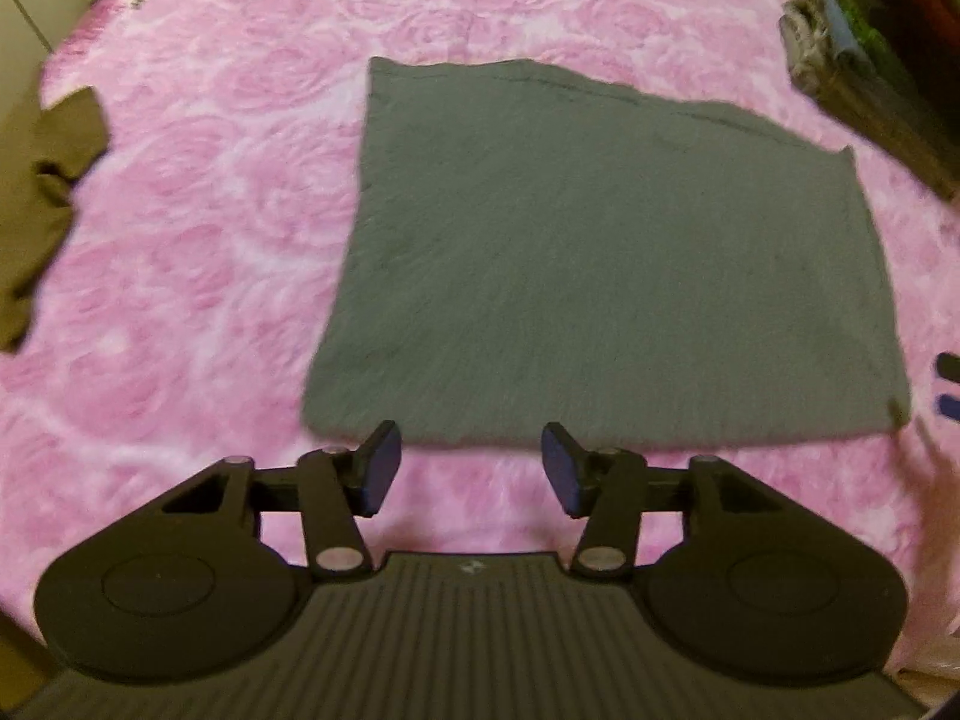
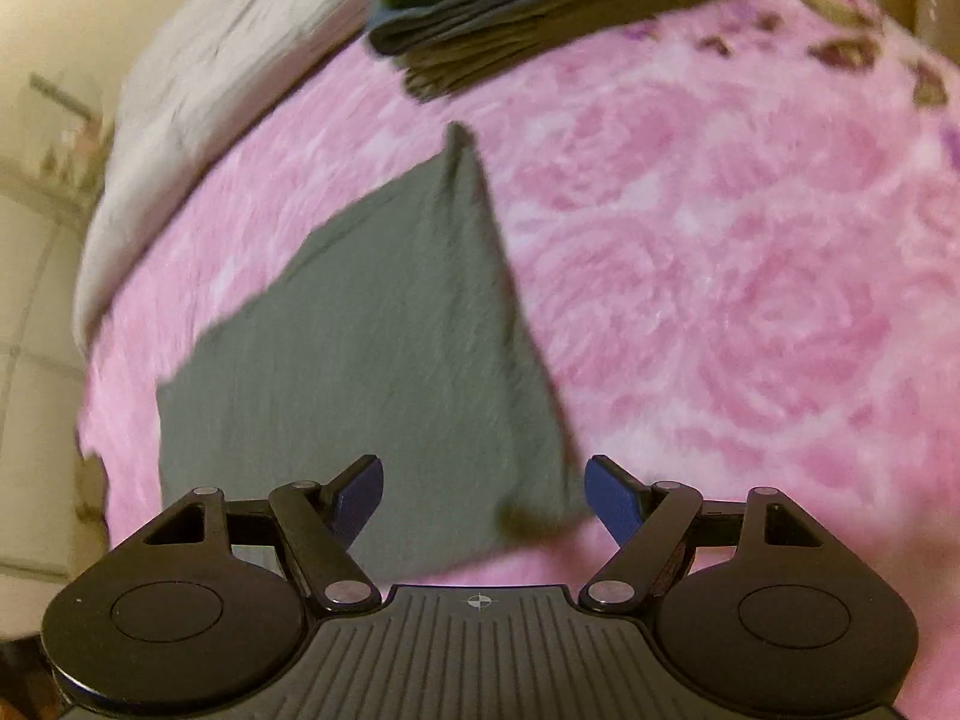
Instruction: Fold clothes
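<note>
Nearest the lens in the left wrist view, the left hand-held gripper (image 1: pixel 471 468) was seen with its jaws set apart and nothing between them, its blue pads (image 1: pixel 382 468) poised over the near edge of the grey cloth (image 1: pixel 594 276). The right hand-held gripper (image 2: pixel 483 498) was likewise seen spread wide, its pads on either side of the cloth's near right corner, with no grip on the cloth to be made out.

The grey cloth was laid flat on the pink rose-patterned blanket (image 1: pixel 198 252) covering the bed. It was shown as a roughly four-sided, folded piece with a fine ribbed weave, a seam line along its far edge and one pointed far corner. An olive-brown garment (image 1: pixel 42 198) was found well to the left of the grey cloth, cut off by the frame edge. A stack of folded clothes (image 1: pixel 876 66) was placed beyond the cloth's far right corner, only partly in view. White bedding (image 2: pixel 198 114) was seen past the cloth's far left side in the right wrist view.

Both views were smeared by motion blur, so the stack's separate pieces could not be told apart. Two dark tips (image 1: pixel 948 384) at the right edge of the left wrist view were cut off.
</note>
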`<state>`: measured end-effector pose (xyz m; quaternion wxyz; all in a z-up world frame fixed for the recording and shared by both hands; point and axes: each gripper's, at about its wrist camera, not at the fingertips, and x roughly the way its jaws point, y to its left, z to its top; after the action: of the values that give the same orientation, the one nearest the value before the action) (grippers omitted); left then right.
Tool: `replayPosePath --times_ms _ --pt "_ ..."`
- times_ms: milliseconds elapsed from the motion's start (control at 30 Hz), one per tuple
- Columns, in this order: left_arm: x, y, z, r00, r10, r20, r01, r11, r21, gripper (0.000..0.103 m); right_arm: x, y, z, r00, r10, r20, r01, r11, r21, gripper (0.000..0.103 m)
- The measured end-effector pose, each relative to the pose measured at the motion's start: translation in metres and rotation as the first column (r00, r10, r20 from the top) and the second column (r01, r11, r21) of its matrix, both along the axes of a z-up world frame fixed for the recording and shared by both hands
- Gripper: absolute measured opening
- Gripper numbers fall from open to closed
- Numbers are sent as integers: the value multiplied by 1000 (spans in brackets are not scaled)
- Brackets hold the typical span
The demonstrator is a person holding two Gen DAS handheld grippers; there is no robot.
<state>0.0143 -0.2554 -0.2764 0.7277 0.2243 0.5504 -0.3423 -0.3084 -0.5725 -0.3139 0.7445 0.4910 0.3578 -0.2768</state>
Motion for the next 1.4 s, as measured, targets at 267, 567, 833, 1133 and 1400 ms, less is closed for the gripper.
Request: replayPosePath --times_ms 267,567,833,1133,1400 --pt "55 -5 -38 984 57 -171 -81 987 -141 40 13 -50 -46 987 107 117 -108 994 0 70" --pt "92 5 -56 940 89 -329 -162 965 -205 39 50 -62 -62 960 232 155 -242 969 46 61" --pt "122 16 -64 919 68 -388 -161 963 -215 39 60 -59 -65 986 150 72 -155 986 65 12" --pt "165 37 -63 898 36 -439 -158 956 -246 39 134 7 -13 944 93 -317 -163 965 -204 2" --pt "215 70 -62 883 51 -467 -183 953 -243 39 302 181 43 853 153 -499 -431 745 -509 2"
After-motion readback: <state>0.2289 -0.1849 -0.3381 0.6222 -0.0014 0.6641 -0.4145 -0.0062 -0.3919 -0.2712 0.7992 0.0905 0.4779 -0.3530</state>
